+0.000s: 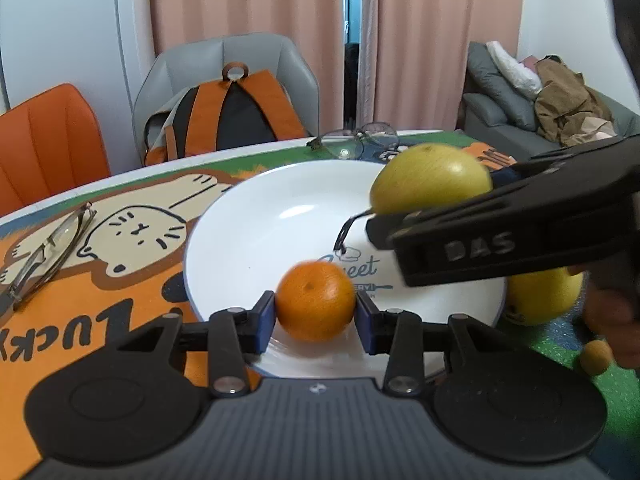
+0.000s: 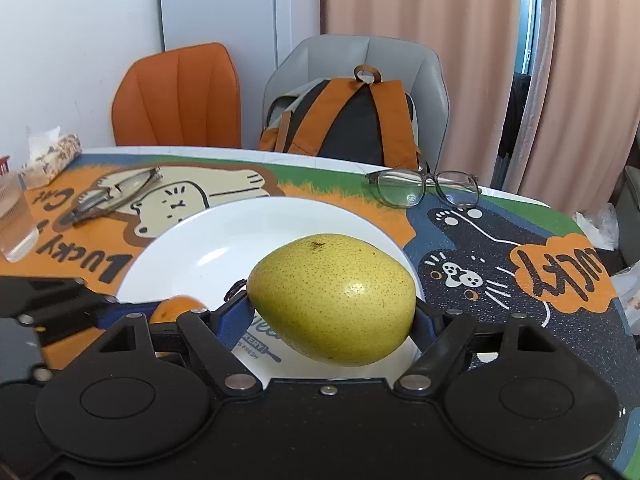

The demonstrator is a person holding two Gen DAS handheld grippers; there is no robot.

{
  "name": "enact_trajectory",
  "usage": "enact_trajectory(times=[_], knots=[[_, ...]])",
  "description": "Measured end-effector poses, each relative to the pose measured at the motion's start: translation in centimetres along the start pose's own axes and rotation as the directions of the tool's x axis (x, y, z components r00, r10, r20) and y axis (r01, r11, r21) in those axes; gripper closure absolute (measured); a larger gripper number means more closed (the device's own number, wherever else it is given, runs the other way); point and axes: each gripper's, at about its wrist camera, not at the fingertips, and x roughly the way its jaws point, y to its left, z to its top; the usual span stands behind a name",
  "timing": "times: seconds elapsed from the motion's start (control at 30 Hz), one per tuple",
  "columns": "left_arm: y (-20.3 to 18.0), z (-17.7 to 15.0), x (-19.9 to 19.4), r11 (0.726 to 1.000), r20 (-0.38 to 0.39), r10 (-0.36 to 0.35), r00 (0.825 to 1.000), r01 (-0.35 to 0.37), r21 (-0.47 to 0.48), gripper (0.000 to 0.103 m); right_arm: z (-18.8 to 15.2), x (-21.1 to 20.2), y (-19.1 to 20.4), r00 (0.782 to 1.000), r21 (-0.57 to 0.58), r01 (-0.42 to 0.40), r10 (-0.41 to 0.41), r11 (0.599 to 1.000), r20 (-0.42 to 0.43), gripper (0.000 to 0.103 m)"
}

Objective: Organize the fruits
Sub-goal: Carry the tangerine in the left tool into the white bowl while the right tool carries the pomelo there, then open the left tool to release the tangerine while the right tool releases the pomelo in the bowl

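My left gripper (image 1: 316, 318) is shut on a small orange (image 1: 315, 300), its blue pads pressing both sides, just above the near part of a white plate (image 1: 260, 216). My right gripper (image 2: 332, 320) is shut on a large yellow-green pear (image 2: 332, 300) and holds it over the same plate (image 2: 224, 240). In the left wrist view the pear (image 1: 432, 180) hangs over the plate's right rim. In the right wrist view the orange (image 2: 176, 309) peeks out at the left, half hidden. A second yellow fruit (image 1: 544, 300) and a tiny orange fruit (image 1: 596, 356) lie on the mat to the right of the plate.
The plate rests on a cartoon cat table mat (image 2: 500, 280). Open glasses (image 2: 424, 188) lie behind the plate and folded glasses (image 2: 116, 196) at its left. A drinking glass (image 2: 14, 220) and a tissue pack (image 2: 52, 160) stand far left. Chairs and a backpack (image 2: 352, 120) sit beyond the table.
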Motion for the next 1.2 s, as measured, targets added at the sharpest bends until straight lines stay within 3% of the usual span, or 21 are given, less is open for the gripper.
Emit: enact_trajectory(times=[0.2, 0.4, 1.0, 1.2], knots=[[1.0, 0.1, -2.1, 1.0, 0.05, -0.001, 0.999, 0.002, -0.021, 0.061, -0.2, 1.0, 0.2, 1.0, 0.0, 0.003, -0.003, 1.0, -0.024, 0.026], [1.5, -0.5, -4.0, 1.0, 0.05, -0.019, 0.999, 0.02, -0.017, 0.06, -0.5, 1.6, 1.2, 0.999, -0.044, 0.019, -0.021, 0.999, -0.043, 0.026], [2.6, -4.7, -7.2, 0.998, 0.04, -0.015, 0.999, 0.013, 0.061, 0.03, -0.9, 1.8, 2.2, 0.998, -0.098, 0.033, -0.038, 0.995, -0.054, 0.023], [3.3, -5.9, -6.2, 0.993, 0.029, -0.051, 0.998, 0.048, 0.105, 0.019, -0.8, 0.8, 1.9, 0.999, -0.095, 0.025, -0.027, 0.995, -0.023, 0.005]])
